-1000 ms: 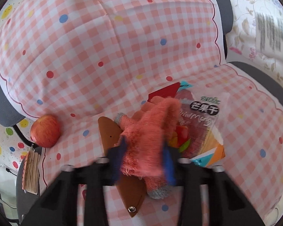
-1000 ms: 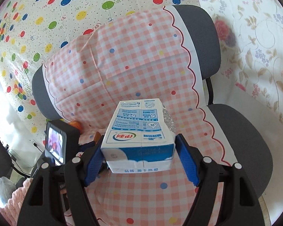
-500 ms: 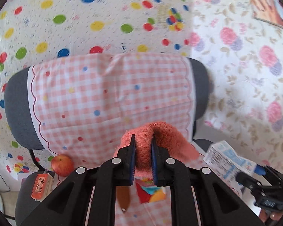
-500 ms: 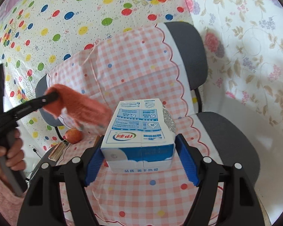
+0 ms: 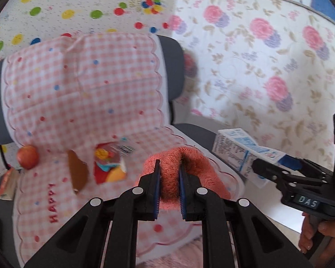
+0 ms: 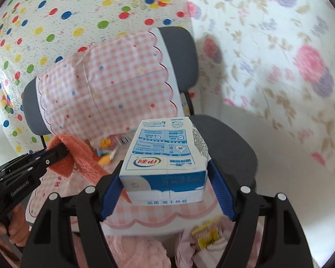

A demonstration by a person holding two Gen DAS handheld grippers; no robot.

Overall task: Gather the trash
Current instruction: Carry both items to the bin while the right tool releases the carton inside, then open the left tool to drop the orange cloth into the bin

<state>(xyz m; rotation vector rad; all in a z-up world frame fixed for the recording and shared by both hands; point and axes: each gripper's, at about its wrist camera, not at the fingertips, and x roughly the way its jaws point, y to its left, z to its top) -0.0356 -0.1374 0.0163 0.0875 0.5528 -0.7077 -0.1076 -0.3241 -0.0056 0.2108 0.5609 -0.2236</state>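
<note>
Above the chair's point(image 5: 174, 67) front edge, the left gripper point(image 5: 169, 174) pinches a fuzzy orange sock point(image 5: 189, 163) while the right gripper point(image 6: 165, 178) clamps a blue-and-white milk carton point(image 6: 165, 156), and a snack wrapper point(image 5: 109, 167) lies mid-seat with an apple point(image 5: 27, 157) at the seat's back left corner.

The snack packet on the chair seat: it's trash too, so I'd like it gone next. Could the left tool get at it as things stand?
Probably not yet. The way to the snack packet looks free, but the left tool is shut on the orange cloth, so it must drop that first.
</note>
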